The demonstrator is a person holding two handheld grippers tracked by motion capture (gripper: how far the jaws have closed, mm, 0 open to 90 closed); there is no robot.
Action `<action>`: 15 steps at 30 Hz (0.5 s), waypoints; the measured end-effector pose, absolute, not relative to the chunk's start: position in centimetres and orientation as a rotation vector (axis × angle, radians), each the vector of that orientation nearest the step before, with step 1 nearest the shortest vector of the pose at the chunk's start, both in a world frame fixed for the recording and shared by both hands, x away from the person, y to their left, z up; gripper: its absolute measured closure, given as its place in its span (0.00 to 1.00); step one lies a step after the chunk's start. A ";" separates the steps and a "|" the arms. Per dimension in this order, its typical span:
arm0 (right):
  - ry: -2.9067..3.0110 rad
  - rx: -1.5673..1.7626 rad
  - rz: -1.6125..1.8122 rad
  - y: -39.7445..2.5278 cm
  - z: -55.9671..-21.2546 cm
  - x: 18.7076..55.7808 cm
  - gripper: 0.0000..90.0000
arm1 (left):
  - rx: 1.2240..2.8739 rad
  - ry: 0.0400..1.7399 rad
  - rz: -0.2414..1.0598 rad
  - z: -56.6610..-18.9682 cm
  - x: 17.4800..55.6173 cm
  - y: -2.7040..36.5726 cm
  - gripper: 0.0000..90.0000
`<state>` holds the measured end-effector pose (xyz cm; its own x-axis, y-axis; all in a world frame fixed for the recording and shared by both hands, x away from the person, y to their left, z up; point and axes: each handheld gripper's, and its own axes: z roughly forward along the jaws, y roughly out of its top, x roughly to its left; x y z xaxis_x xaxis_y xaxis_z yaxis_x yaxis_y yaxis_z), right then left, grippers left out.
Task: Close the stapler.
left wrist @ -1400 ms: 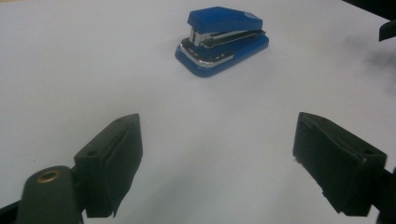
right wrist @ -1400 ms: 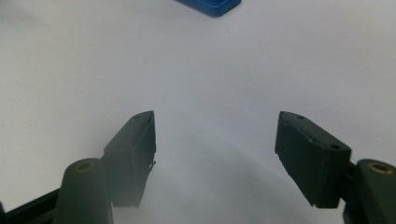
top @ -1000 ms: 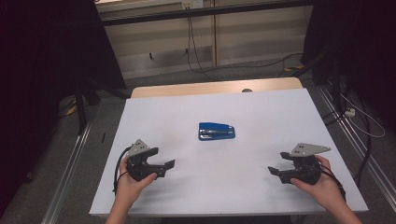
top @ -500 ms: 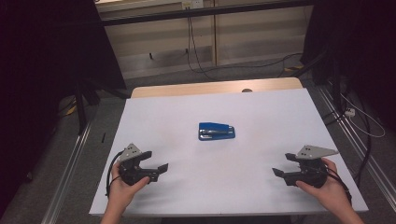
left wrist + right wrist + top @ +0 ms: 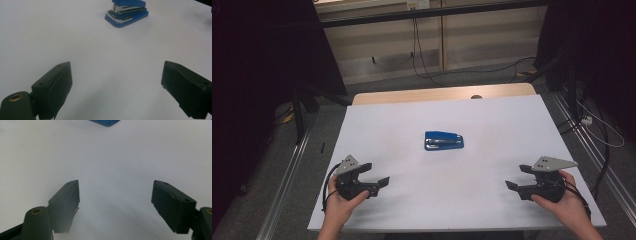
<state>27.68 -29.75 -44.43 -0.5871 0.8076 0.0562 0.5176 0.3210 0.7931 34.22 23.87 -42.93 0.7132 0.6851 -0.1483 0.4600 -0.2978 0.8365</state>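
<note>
High view placed the blue stapler mid-table, well apart from the left claw and right claw, both released. Likely rigid, compact, smooth-topped; best pinched across its long sides.

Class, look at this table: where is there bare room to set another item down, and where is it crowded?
Bare white table lies all round the blue stapler: a wide strip behind it up to the far edge, and the near stretch between the left gripper and right gripper. Only the near corners, where the hands hold the grippers, are taken.
</note>
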 end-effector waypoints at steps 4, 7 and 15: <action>2.241 1.176 1.152 -29.8 -44.4 27.6 0.25 | 1.952 0.884 0.291 -43.0 34.2 23.9 0.11; 2.245 1.169 1.145 -29.8 -44.4 27.5 0.25 | 1.954 0.882 0.290 -43.0 34.2 23.9 0.11; 2.248 1.156 1.138 -29.5 -44.5 27.5 0.25 | 1.961 0.880 0.289 -43.1 34.3 23.8 0.11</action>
<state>27.54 -29.54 -44.46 -0.5965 0.8017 0.0384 0.5055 0.3381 0.7938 34.32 23.79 -43.08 0.7152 0.6834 -0.1467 0.4631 -0.3061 0.8318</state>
